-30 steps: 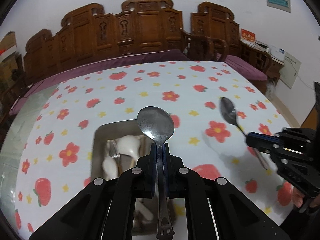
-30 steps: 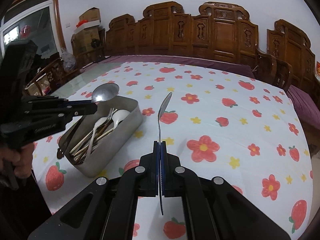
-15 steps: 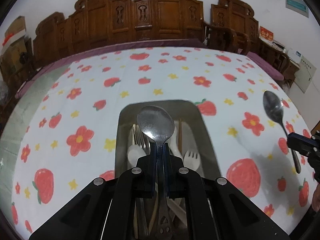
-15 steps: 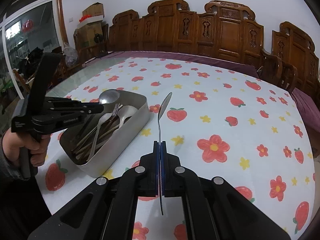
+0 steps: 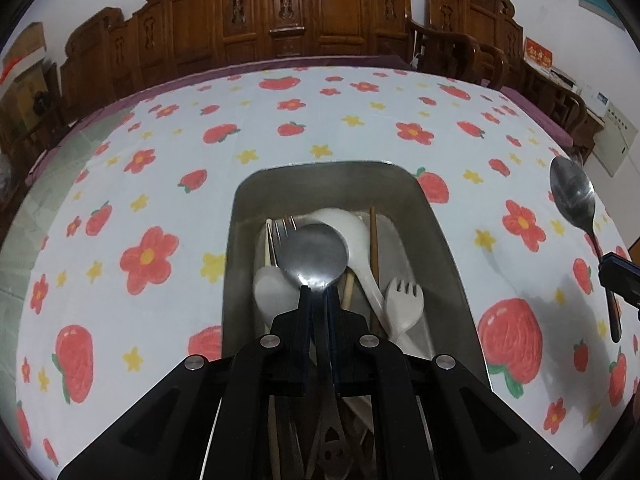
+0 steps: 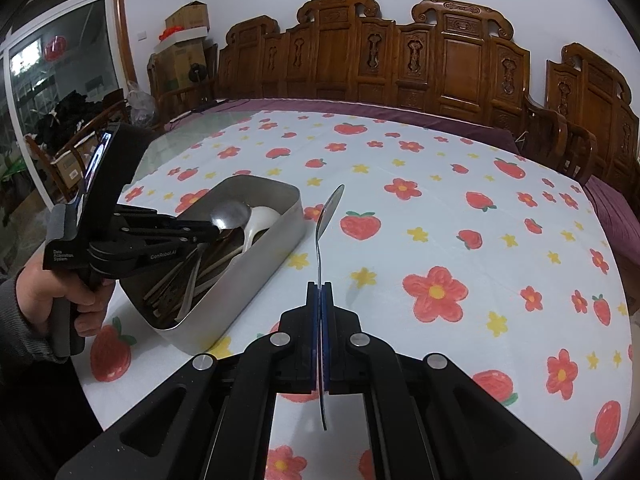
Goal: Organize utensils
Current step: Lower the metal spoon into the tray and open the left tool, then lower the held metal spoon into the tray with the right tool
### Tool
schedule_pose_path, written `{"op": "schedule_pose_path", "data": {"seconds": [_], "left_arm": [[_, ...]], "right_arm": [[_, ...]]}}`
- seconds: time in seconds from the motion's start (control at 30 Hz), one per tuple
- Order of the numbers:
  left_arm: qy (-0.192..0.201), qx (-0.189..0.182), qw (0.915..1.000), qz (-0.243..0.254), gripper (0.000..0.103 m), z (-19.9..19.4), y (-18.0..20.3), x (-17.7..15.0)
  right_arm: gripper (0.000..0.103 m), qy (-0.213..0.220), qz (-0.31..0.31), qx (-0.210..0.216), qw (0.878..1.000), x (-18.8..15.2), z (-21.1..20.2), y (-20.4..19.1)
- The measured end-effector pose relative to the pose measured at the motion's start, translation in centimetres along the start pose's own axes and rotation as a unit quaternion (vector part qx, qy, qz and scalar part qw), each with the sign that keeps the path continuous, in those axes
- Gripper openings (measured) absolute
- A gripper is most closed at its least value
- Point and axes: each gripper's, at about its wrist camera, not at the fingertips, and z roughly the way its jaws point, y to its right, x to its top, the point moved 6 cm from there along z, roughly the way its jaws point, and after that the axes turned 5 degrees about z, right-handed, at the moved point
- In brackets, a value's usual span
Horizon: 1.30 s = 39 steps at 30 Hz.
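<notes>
Lower now than a second ago, my left gripper point(image 5: 318, 294) has carried its metal spoon point(image 5: 313, 257) down over the steel utensil tray point(image 5: 440, 236), jaws clenched on the handle above white plastic spoons, a fork and chopsticks. Beside the tray, my right gripper point(image 6: 319, 292) pinches a second metal spoon point(image 6: 326, 216) edge-on above the strawberry tablecloth point(image 6: 440, 240).

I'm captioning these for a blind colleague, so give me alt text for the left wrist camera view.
The left gripper holds a metal spoon by its handle over a metal tray that already contains a white ladle-style spoon, a white fork, a metal fork and chopsticks. The tray sits on a strawberry-and-flower tablecloth. At the right edge, a second metal spoon is held up.
</notes>
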Motion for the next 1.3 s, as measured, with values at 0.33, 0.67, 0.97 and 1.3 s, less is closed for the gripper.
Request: {"op": "schedule_pose_path", "data": {"seconds": [0.33,0.67,0.97,1.3], "left_arm": [[0.034,0.020,0.9992,0.001,0.025,-3.3,-0.7,0.1],[0.076,0.033,0.9966,0.003,0.087,-7.1,-1.3,0.2],[0.077,0.036,0.9962,-0.018,0.095,-8.4,-3.2,-1.0],[0.094,0.039,0.9947,-0.019,0.095,-10.0,-4.9,-0.4]], "right_arm": [[0.002,0.008,-0.002,0.013,1.000,0.1,-0.6,-1.7],[0.002,0.022,0.003,0.021,1.000,0.5,-2.1,-3.5],[0.002,0.017,0.008,0.033,0.999,0.1,-2.0,-5.2],[0.002,0.001,0.017,0.050,0.999,0.6,0.6,-8.9]]}}
